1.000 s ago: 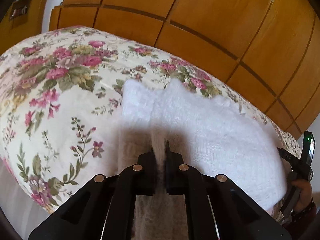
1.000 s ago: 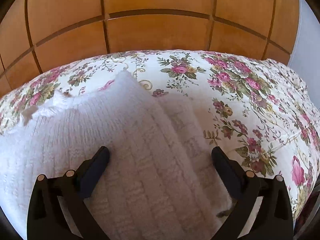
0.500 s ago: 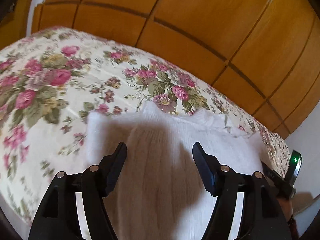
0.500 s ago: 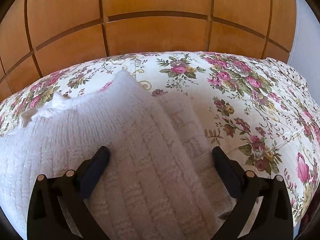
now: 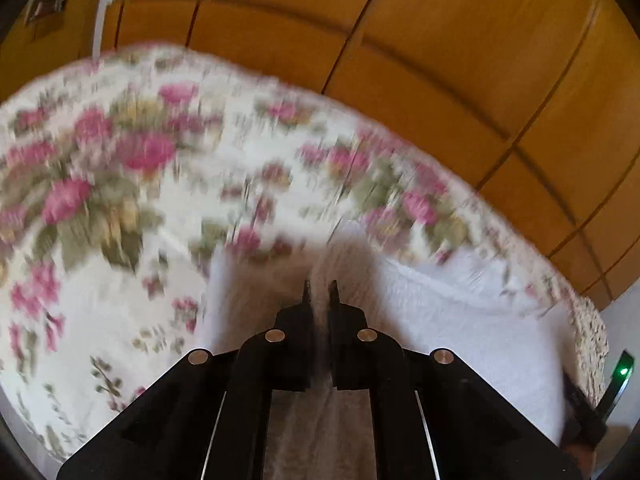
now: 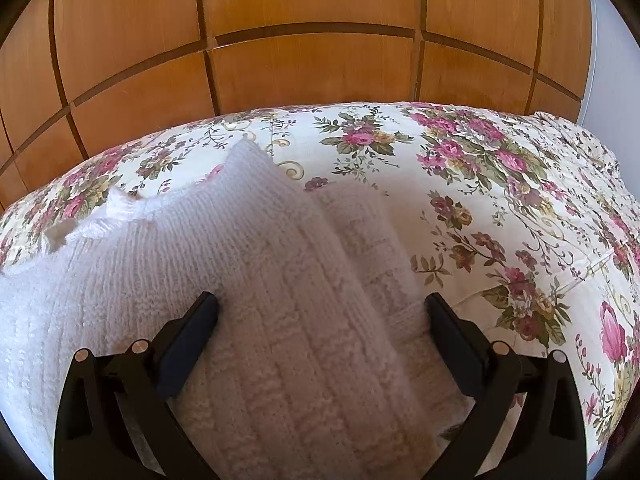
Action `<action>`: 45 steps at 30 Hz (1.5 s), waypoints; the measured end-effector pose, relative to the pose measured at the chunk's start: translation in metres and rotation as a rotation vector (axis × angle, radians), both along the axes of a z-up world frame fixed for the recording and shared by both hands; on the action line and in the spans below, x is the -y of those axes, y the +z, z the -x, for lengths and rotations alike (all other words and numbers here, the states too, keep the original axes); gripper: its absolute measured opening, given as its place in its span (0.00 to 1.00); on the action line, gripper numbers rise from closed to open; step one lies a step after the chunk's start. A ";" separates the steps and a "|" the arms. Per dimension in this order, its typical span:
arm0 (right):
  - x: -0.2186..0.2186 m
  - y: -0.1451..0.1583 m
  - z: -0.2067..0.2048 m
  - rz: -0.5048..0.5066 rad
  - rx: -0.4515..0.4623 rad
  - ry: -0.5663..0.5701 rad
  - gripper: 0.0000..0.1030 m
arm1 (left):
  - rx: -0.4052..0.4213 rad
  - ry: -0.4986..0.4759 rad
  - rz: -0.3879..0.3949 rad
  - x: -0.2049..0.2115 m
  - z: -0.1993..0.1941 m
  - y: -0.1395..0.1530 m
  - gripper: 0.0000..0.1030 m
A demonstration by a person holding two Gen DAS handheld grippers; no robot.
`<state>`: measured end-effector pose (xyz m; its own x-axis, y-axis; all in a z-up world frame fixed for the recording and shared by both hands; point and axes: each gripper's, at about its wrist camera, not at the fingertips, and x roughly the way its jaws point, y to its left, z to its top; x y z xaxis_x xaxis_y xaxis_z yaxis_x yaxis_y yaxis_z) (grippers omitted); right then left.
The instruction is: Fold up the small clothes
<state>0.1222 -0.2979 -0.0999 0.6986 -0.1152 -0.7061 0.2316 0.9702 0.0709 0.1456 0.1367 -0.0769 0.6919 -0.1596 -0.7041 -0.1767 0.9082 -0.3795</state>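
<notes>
A white knitted garment (image 6: 248, 280) lies on the floral bedspread (image 6: 460, 184), its right part folded over itself. My right gripper (image 6: 322, 312) is open, its fingers wide apart just above the folded part. In the blurred left wrist view my left gripper (image 5: 320, 292) is shut on a pinched ridge of the same white garment (image 5: 460, 304), near its left edge. The other gripper's body with a green light (image 5: 622, 370) shows at the far right of that view.
A wooden panelled wardrobe (image 6: 312, 40) stands right behind the bed. The floral bedspread (image 5: 120, 200) stretches out to the left of the garment, and to its right in the right wrist view. The bed edge falls away at the lower left.
My left gripper opened half a second ago and has now shut again on the garment's cloth, and it is moving, so its view is blurred. The right gripper has stayed open and still.
</notes>
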 end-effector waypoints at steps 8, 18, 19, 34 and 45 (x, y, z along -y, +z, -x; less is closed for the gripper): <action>0.002 -0.002 0.000 -0.015 0.002 0.003 0.98 | 0.080 -0.059 -0.021 0.013 0.019 0.003 0.55; 0.000 -0.001 0.002 -0.007 0.009 -0.002 0.98 | 0.125 -0.016 -0.030 0.013 0.078 0.010 0.80; 0.000 -0.001 0.002 -0.009 0.010 -0.003 0.98 | 0.113 -0.008 -0.017 0.010 0.082 0.007 0.83; -0.001 0.024 0.042 -0.052 0.039 0.033 0.98 | 0.072 -0.076 0.211 0.003 0.099 -0.014 0.90; -0.043 0.036 0.095 0.026 0.119 0.178 0.98 | 0.076 -0.079 0.294 -0.003 0.099 -0.015 0.92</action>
